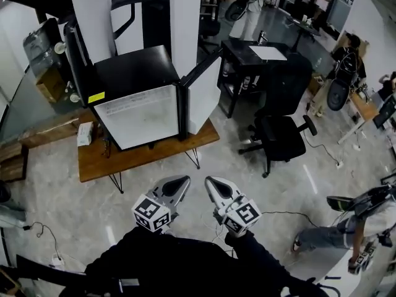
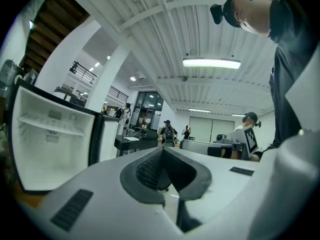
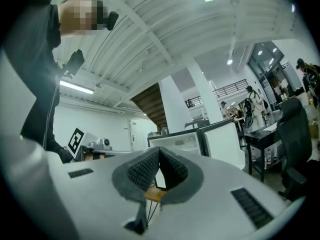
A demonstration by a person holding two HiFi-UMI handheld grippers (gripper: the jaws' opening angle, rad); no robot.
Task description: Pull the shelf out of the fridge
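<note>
Black fridge (image 1: 133, 73) stands door-open on the wooden worktop (image 1: 148, 156) in my head view, well ahead of my left tool (image 1: 185, 180) and right tool (image 1: 209, 180). Left gripper view: jaws closed on nothing, fridge at left. Right gripper view: closed, empty, fridge ahead.

- Fridge (image 1: 133, 73): black shell, white inside, with a small yellow sticker (image 1: 96, 97) on the front edge of the top.
- Door (image 1: 204, 94): black edge, white lining.
- Table (image 1: 148, 154): warm brown wood on thin black legs.
- Floor (image 1: 247, 190): pale grey, marbled with lighter streaks.
- Left gripper (image 1: 180, 183) and right gripper (image 1: 213, 184): white shells with dark grey pads (image 2: 147, 171) textured in a fine grid.
- Cubes (image 1: 151, 214): black-and-white square markers on white faces.
- Sleeves (image 1: 185, 265): black.
- Chair (image 1: 281, 135): black all over.
- Desk (image 1: 247, 54): black, with a white sheet (image 1: 268, 52) on top.
- Pillar (image 1: 185, 17): plain white.
- Ceiling (image 2: 165, 34): white, ribbed in parallel lines.
</note>
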